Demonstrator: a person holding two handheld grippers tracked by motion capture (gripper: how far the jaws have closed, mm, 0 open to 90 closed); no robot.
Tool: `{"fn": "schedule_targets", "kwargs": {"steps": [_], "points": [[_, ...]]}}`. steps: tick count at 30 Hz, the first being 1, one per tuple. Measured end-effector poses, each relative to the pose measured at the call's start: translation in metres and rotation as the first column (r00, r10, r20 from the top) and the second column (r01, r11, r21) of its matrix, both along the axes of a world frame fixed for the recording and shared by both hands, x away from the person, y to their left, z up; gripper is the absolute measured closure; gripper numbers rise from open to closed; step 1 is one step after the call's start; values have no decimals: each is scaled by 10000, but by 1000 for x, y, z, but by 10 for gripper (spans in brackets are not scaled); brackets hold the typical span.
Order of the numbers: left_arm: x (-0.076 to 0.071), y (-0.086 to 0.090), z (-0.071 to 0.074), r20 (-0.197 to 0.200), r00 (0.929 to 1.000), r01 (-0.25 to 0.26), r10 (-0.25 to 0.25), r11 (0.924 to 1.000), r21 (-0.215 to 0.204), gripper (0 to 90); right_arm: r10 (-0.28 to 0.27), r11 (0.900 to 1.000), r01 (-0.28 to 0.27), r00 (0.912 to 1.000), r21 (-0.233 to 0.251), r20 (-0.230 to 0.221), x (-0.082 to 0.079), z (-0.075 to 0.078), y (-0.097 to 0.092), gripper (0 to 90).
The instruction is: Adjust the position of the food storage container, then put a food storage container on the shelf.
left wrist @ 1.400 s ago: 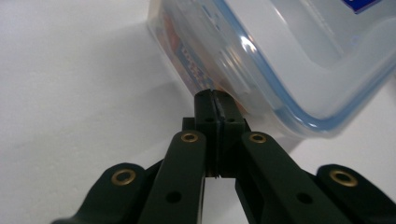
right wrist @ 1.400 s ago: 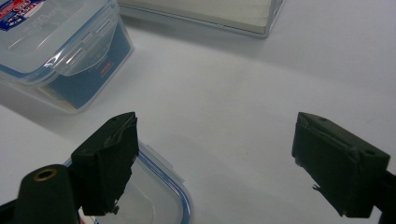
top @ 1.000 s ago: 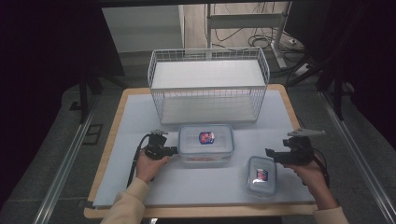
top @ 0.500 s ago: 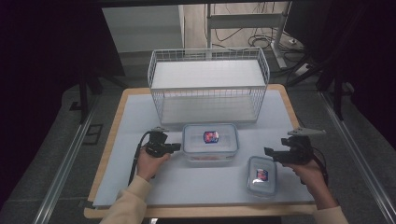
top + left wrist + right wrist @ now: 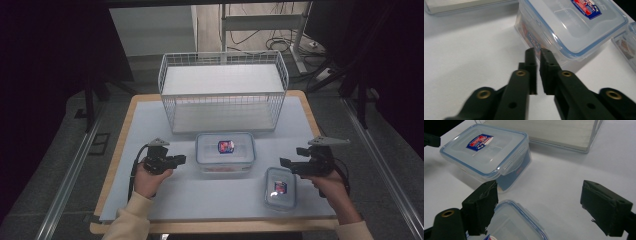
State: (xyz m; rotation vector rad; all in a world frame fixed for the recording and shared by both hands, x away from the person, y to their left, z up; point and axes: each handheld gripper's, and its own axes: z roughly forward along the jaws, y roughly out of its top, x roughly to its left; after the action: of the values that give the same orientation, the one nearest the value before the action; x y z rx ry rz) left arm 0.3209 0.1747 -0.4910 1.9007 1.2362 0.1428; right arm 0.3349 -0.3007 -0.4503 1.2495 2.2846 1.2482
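My left gripper sits at about nine o'clock of the large lidded container, its jaws pointing at the container's short side. The jaws have just been opening and now stand a narrow slit apart, with nothing between them; in the left gripper view the tips sit just short of the clear wall without touching it. My right gripper has its jaws spread wide and empty, hovering over the far edge of the small lidded container, which lies at roughly four o'clock of the large one.

Both containers are clear plastic with blue-edged snap lids shut on them, each lid carrying a red and blue sticker. Through the large one's wall I make out something printed, maybe a label or a packet; the view is too blurred to tell which. The small one's contents I cannot make out.

At twelve o'clock of the large container stands the white wire basket, on the pale table.
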Motion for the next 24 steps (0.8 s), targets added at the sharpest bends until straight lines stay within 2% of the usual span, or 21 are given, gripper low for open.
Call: {"fn": "schedule_targets", "kwargs": {"steps": [1, 2, 4, 5, 9, 11, 16, 17, 20, 21, 24], "points": [[0, 0, 0, -21, 9999, -147, 148, 9999, 43, 750, 40, 10000, -40, 10000, -26, 35, 0, 0, 1, 149], [0, 0, 1, 79, 9991, -423, 422, 9990, 142, 605, 79, 10000, -79, 9999, -53, 68, -1, 0, 2, 149], [0, 0, 2, 227, 9964, -830, 822, 9957, 400, 415, 153, 9999, -152, 9998, -54, 152, -1, 1, 3, 148], [0, 0, 2, 180, 9956, -928, 923, 9953, 288, 347, 174, 9998, -174, 9997, 4, 192, -1, 0, 4, 149], [-1, 3, 5, 120, 9962, -864, 865, 9962, -75, 215, 174, 9998, -174, 9998, 5, 140, -1, -1, 8, 175], [-2, 4, 6, 111, 9965, -822, 826, 9961, -329, 200, 233, 9997, -234, 9997, 57, 109, 0, -1, 10, 174], [-1, 4, 11, 107, 9975, -692, 699, 9963, -513, 190, 400, 9989, -400, 9992, 247, -19, 2, 0, 16, 168], [-1, 3, 13, 70, 9980, -621, 626, 9961, -626, 185, 659, 9974, -657, 9978, 298, -58, 2, 2, 21, 163], [2, 2, 13, -56, 9988, -497, 493, 9936, -1012, 186, 826, 9960, -820, 9965, 368, -147, 4, 3, 26, 156], [5, 1, 12, -206, 9989, -444, 422, 9911, -1258, 186, 1000, 9938, -985, 9946, 517, -278, 8, 4, 32, 148], [9, -1, 13, -202, 9990, -416, 394, 9917, -1213, 179, 1228, 9903, -1199, 9916, 700, -394, 14, 6, 40, 140]]}}
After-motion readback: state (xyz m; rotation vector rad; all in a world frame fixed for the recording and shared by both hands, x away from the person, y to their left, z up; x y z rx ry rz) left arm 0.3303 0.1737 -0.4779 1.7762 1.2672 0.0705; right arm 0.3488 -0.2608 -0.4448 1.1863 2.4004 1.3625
